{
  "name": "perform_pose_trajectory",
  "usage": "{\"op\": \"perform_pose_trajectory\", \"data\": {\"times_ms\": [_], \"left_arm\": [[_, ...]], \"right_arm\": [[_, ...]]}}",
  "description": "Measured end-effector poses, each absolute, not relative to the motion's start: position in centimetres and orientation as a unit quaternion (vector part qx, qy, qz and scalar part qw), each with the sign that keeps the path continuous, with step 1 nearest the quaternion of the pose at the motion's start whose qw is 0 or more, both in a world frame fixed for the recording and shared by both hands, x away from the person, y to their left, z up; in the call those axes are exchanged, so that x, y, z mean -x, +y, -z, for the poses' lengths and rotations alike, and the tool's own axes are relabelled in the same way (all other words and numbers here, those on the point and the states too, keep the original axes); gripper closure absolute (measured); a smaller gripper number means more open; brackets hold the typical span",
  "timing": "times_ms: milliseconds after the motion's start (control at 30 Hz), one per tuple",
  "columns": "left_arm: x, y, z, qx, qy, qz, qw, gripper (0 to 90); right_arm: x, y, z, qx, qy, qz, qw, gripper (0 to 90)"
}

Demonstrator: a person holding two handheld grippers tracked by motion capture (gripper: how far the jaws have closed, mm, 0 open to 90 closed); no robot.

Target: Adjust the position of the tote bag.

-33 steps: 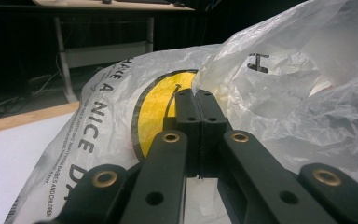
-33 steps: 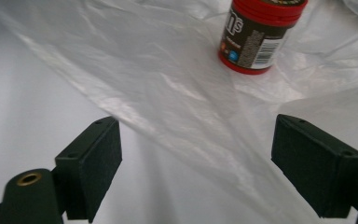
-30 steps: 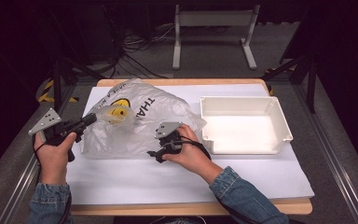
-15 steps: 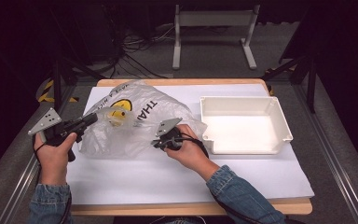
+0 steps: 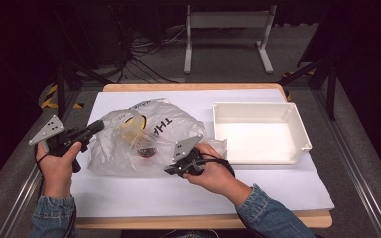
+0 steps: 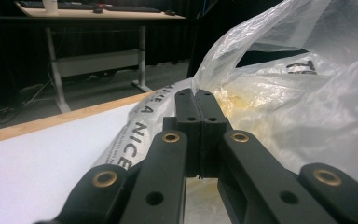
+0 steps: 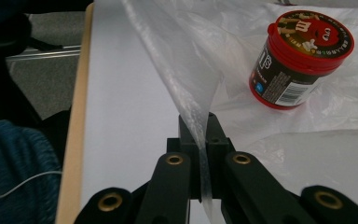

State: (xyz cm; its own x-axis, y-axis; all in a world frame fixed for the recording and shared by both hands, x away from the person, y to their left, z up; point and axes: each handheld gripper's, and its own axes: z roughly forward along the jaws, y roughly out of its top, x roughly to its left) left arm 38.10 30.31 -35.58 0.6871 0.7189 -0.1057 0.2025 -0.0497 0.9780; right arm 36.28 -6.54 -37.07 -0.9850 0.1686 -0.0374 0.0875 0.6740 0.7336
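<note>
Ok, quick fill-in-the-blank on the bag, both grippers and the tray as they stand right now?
1. The right gripper has its jaws shut on a fold of the ____ bag.
2. The candy tub on the bag has a ____ lid.
3. The white tray holds ____.
4. The left gripper has its jaws ____ at the bag's edge.

Missing words: plastic; red; nothing; shut

White-covered table (image 5: 144, 191) bears bag (image 5: 171, 124) and tray (image 5: 297, 130).
</note>
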Motion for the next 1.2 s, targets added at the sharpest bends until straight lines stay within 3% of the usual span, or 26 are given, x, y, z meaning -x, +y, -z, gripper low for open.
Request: {"op": "perform_pose_trajectory", "data": {"times_ms": [133, 200, 267, 333, 467, 567, 600, 700, 867, 967, 1000, 1033, 1133, 1200], "left_arm": [[-38.0, 30.1, 35.4, -0.692, 0.327, -0.213, 0.607, 90.0], [-37.8, 30.0, 35.3, -0.691, 0.324, -0.209, 0.611, 90.0], [-37.7, 29.9, 35.2, -0.693, 0.32, -0.21, 0.612, 90.0], [-37.5, 29.9, 35.0, -0.693, 0.315, -0.212, 0.613, 90.0], [-37.4, 29.8, 34.9, -0.694, 0.31, -0.214, 0.614, 90.0], [-37.3, 29.8, 34.9, -0.695, 0.308, -0.213, 0.613, 90.0], [-37.3, 29.8, 34.9, -0.696, 0.307, -0.213, 0.613, 90.0], [-37.3, 29.7, 34.9, -0.699, 0.303, -0.212, 0.612, 90.0], [-37.0, 29.4, 34.7, -0.706, 0.294, -0.211, 0.609, 89.1], [-36.8, 29.3, 34.4, -0.702, 0.294, -0.212, 0.613, 81.3], [-36.6, 29.2, 34.1, -0.698, 0.298, -0.214, 0.615, 55.7], [-36.3, 29.2, 33.7, -0.699, 0.299, -0.216, 0.613, 55.7], [-34.9, 28.4, 32.0, -0.697, 0.29, -0.232, 0.613, 29.0], [-34.0, 27.9, 31.1, -0.702, 0.278, -0.233, 0.613, 19.2]], "right_arm": [[-35.2, -7.2, 36.5, -0.065, 0.917, -0.39, 0.052, 86.8], [-35.2, -7.4, 36.2, -0.071, 0.905, -0.416, 0.05, 64.4], [-35.2, -7.5, 35.8, -0.075, 0.896, -0.434, 0.045, 57.4], [-35.0, -7.6, 35.1, -0.079, 0.886, -0.456, 0.033, 56.7], [-35.1, -7.7, 33.6, -0.098, 0.867, -0.489, 0.007, 63.9], [-35.3, -7.9, 33.0, -0.115, 0.861, -0.496, 0.019, 71.8], [-35.6, -8.0, 32.6, -0.132, 0.858, -0.494, 0.047, 78.4], [-36.4, -8.1, 32.1, -0.157, 0.855, -0.48, 0.12, 86.7], [-38.8, -7.4, 32.2, -0.179, 0.86, -0.439, 0.188, 89.9], [-39.4, -7.1, 32.4, -0.178, 0.86, -0.437, 0.196, 89.9], [-39.9, -6.9, 32.4, -0.178, 0.859, -0.436, 0.202, 89.9], [-39.9, -6.9, 32.4, -0.178, 0.859, -0.436, 0.202, 89.9], [-40.7, -6.6, 32.4, -0.179, 0.856, -0.439, 0.204, 89.9], [-41.2, -6.5, 32.5, -0.181, 0.853, -0.445, 0.203, 89.8]]}}
